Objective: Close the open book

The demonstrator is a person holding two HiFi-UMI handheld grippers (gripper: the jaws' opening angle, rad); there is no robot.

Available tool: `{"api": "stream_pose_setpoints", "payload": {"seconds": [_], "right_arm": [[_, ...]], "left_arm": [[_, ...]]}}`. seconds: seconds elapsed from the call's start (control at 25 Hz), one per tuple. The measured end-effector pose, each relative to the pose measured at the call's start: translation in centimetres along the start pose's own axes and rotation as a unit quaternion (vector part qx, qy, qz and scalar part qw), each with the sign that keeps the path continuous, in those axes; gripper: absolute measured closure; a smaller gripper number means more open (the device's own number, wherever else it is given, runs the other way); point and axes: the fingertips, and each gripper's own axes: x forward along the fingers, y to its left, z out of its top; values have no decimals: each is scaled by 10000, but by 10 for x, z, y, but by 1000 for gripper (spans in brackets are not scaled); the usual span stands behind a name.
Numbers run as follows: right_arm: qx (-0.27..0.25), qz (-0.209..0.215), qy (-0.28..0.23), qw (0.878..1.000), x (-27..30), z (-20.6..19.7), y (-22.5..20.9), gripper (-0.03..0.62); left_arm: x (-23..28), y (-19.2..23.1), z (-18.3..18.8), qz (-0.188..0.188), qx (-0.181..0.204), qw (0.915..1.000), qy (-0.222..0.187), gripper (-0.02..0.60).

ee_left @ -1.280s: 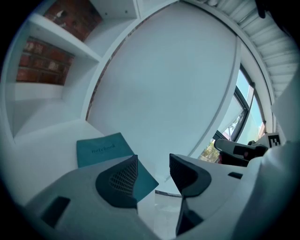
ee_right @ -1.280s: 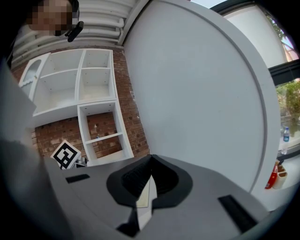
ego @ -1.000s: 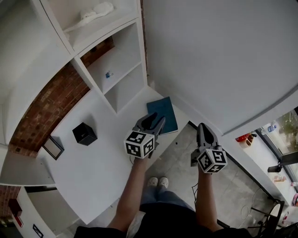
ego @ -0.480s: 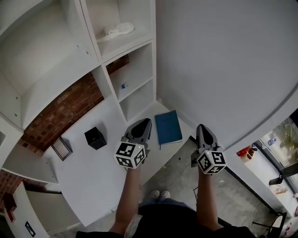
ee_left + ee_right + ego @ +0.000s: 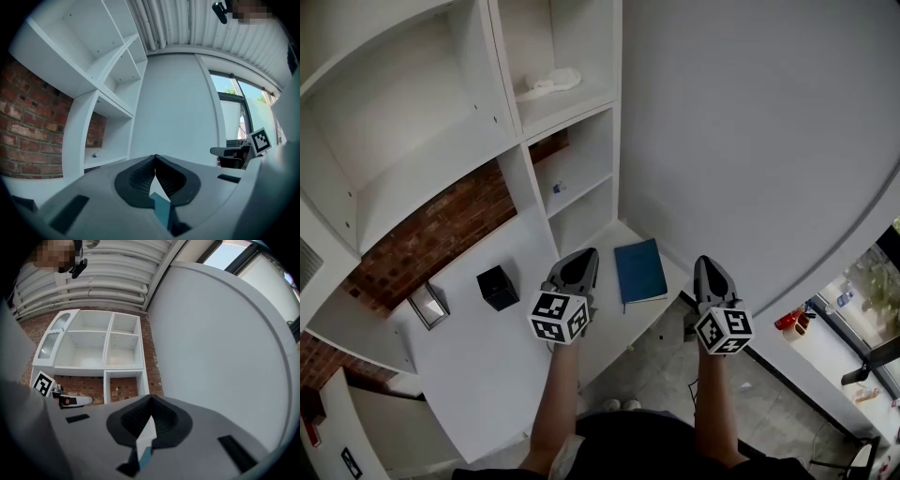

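Note:
The blue book (image 5: pixel 639 271) lies closed and flat on the white desk (image 5: pixel 483 366), near the wall corner. My left gripper (image 5: pixel 585 255) hangs above the desk just left of the book, its jaws shut with nothing between them. In the left gripper view the left gripper (image 5: pixel 155 157) has its tips meeting, and a sliver of the book (image 5: pixel 162 209) shows below. My right gripper (image 5: pixel 709 263) floats to the right of the book, off the desk edge, also shut and empty. The right gripper (image 5: pixel 150 397) points level toward the shelves.
A black box (image 5: pixel 498 287) and a small picture frame (image 5: pixel 428 305) stand on the desk to the left. A white shelf unit (image 5: pixel 520 122) rises behind, with a white object (image 5: pixel 548 84) on an upper shelf. A plain wall (image 5: pixel 750 122) fills the right.
The left gripper's jaws have gone from open to shut, and it has lifted up and left, away from the book. The right gripper has risen too.

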Motion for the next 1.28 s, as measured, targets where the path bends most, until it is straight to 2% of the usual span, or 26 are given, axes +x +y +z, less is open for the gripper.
{"api": "stream_pose_setpoints", "payload": {"seconds": [0.32, 1.28], "right_arm": [[-181, -99, 91, 9997, -9, -2, -3, 597], [-107, -55, 286, 9995, -14, -13, -1, 597]], "left_arm": [[7, -10, -10, -185, -14, 9997, 126, 572], [8, -11, -25, -236, -139, 9992, 304, 572]]}}
